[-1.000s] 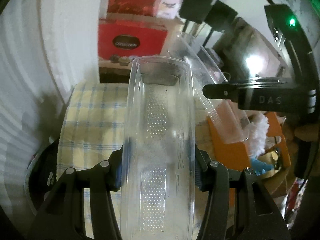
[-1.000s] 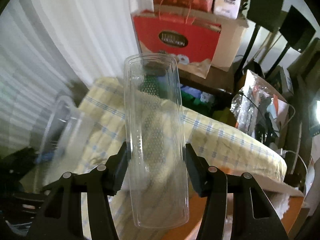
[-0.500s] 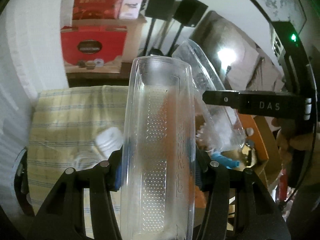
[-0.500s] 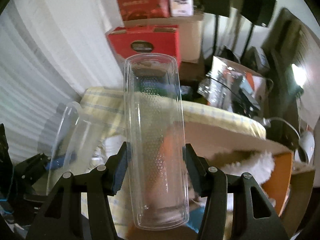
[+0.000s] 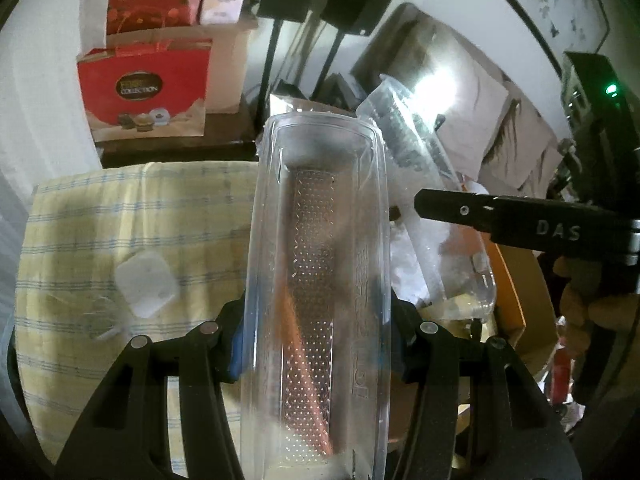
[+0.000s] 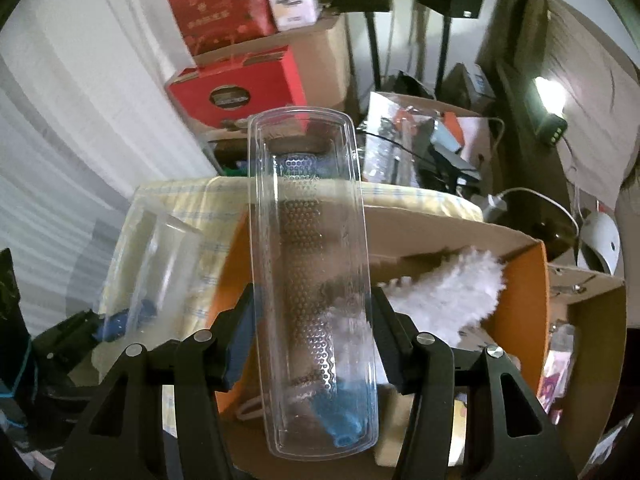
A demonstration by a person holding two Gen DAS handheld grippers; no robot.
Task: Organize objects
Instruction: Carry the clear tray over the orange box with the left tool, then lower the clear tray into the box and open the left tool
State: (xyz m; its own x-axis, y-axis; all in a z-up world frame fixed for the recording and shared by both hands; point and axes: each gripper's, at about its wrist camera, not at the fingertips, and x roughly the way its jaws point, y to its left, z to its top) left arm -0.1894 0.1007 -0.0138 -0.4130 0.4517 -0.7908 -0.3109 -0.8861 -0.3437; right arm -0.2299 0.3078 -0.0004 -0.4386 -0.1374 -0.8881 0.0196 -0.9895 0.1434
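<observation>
The left gripper (image 5: 316,344) squeezes a long clear tray (image 5: 316,280) between its pads, and the tray sticks out straight ahead, up in the air over the checked cloth (image 5: 120,216). The right gripper (image 6: 312,344) squeezes a second clear tray (image 6: 308,280) the same way, held up over the orange box (image 6: 516,312) with the white fluffy duster (image 6: 448,292) inside.

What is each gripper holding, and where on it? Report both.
The left gripper clamps a clear plastic tray across its long sides, near its lower half. The right gripper clamps a second clear tray the same way.
</observation>
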